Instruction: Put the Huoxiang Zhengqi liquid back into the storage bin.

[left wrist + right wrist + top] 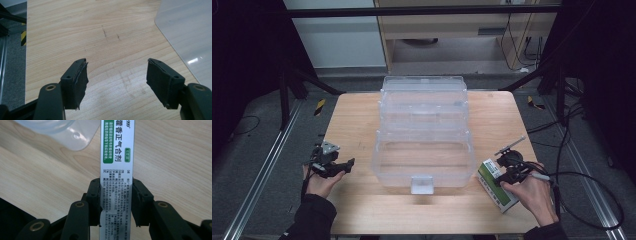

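A clear plastic tiered storage box [424, 135] stands open in the middle of the wooden table [357, 120], its front latch [421, 184] facing me. My right gripper [502, 176] is at the table's right front, shut on a white and green medicine box [497, 186]. In the right gripper view the medicine box [117, 157] runs upright between the jaws, which press on its two long sides, with the gripper [116, 195] low over the wood. My left gripper [343, 166] rests at the left front, open, and in the left gripper view its gripper [117, 77] has bare wood between the pads.
A corner of the clear storage box [185, 32] lies to the right of the left gripper, and its rounded edge [57, 130] is just beyond the medicine box. Black cables [587, 175] trail off the table's right side. Dark frame legs [287, 85] stand at the back corners.
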A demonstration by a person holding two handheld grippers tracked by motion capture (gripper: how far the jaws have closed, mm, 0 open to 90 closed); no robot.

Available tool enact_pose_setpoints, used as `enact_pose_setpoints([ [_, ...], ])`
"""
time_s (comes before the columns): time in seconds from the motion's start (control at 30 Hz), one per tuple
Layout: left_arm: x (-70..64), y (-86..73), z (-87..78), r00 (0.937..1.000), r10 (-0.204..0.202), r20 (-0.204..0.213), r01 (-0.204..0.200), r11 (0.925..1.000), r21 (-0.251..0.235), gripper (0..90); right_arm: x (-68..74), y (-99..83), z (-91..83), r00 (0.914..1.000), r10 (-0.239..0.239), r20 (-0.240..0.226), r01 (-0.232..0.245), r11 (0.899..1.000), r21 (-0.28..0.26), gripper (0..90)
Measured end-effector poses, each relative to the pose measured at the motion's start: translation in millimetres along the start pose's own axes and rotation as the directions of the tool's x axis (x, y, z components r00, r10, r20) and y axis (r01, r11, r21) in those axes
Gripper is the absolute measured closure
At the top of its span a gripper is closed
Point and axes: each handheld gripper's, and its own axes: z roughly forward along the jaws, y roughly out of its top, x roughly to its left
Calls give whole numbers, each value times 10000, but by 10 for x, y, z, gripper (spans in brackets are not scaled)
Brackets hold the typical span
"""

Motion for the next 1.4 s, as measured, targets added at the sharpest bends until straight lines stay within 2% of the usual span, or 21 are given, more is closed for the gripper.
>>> enact_pose_setpoints([
  [0.23, -7, -2, 6, 10000, 16, 0, -16, 10000, 26, 324, -78, -20, -134, 9989, 379, 273, -353, 9953, -903, 641],
  [0.37, -11, -2, 8, 10000, 26, 8, -26, 10000, 30, 324, -104, -41, -181, 9975, 620, 353, -576, 9918, -1137, 641],
  [0.53, -17, -1, 9, 10000, 54, 17, -54, 10000, 53, 324, -139, -59, -240, 9964, 735, 432, -652, 9834, -1694, 643],
  [0.67, -18, -3, 11, 10000, 60, 17, -60, 10000, 65, 324, -164, -46, -298, 9951, 846, 520, -734, 9792, -1893, 642],
  [0.8, -23, -3, 14, 10000, 74, 13, -74, 9999, 70, 324, -180, -27, -365, 9942, 914, 568, -759, 9700, -2308, 642],
  [0.97, -19, -7, 18, 10000, 58, 19, -58, 9999, 91, 324, -162, 4, -434, 9950, 782, 617, -605, 9665, -2496, 642],
  [1.4, -27, -8, 24, 9999, 100, 37, -101, 9999, 114, 324, -112, 97, -662, 9951, 601, 780, -314, 9443, -3275, 642],
])
